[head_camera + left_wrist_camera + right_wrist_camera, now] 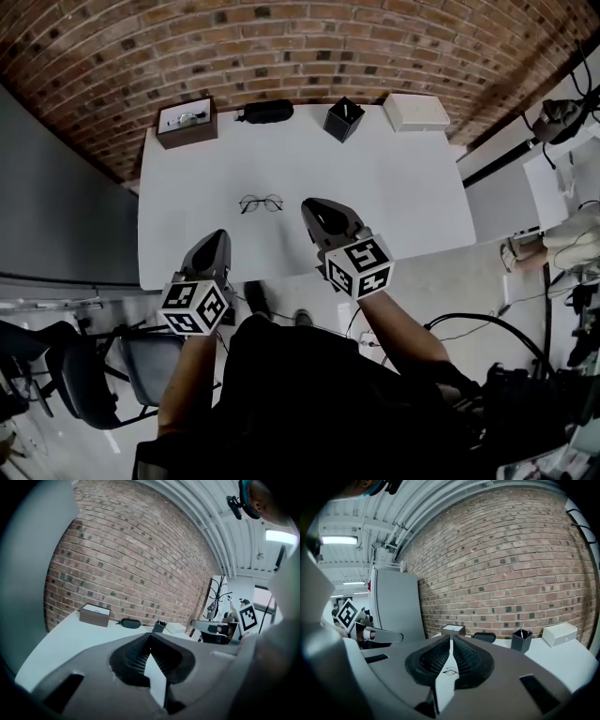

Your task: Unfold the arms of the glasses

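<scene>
Thin dark wire-framed glasses with round lenses [261, 202] seen lying on white rectangular tabletop [394, 178], about mid-tabletop, slightly toward near edge. Frame slender; arms appear folded against it, though too small to be sure. Long axis laid left-right, parallel to tabletop's near edge; facing direction not discernible. Left claw [218, 236] held over tabletop's near-left part, jaws pressed together, nothing gripped. Right claw [315, 204] held above tabletop's near half, jaws likewise closed, empty.
</scene>
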`<state>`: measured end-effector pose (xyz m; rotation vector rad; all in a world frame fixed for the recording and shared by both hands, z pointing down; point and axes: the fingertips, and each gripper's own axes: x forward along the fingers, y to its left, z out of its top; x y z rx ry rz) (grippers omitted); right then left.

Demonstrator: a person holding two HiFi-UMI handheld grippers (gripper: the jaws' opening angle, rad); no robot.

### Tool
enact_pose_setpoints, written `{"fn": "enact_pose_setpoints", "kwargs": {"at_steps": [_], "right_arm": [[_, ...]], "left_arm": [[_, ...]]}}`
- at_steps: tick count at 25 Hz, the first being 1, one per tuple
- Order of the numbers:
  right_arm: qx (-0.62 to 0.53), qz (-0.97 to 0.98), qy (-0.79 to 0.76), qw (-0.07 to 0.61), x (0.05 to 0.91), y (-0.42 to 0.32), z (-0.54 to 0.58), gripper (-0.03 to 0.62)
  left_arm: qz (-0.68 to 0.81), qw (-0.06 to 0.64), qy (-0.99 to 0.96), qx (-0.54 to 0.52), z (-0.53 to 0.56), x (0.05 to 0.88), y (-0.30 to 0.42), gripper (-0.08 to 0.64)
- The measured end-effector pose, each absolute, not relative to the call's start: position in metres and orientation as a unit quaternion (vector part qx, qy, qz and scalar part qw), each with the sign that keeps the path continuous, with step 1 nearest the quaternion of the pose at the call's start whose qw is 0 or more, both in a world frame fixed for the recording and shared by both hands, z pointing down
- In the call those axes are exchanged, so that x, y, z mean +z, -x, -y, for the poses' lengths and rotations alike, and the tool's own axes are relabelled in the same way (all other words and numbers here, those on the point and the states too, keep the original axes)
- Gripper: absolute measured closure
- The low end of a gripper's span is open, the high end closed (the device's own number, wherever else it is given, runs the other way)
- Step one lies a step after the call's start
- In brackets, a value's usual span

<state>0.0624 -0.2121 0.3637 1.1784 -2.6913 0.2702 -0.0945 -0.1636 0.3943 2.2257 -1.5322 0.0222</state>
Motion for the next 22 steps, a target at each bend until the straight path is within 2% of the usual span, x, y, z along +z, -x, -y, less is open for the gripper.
{"fn": "enact_pose_setpoints", "kwargs": {"at_steps": [15, 22], "right_arm": [[0.152, 0.882, -0.399, 0.202, 0.473, -0.039, 0.261, 0.580], [0.174, 0.873, -0.393, 0.231, 0.525, -0.023, 0.276, 0.580]], "left_arm": [[0.506, 0.280, -0.808, 0.113, 0.228, 0.500, 0.101, 0.552], [0.497, 0.278, -0.808, 0.151, 0.247, 0.539, 0.106, 0.544]]}}
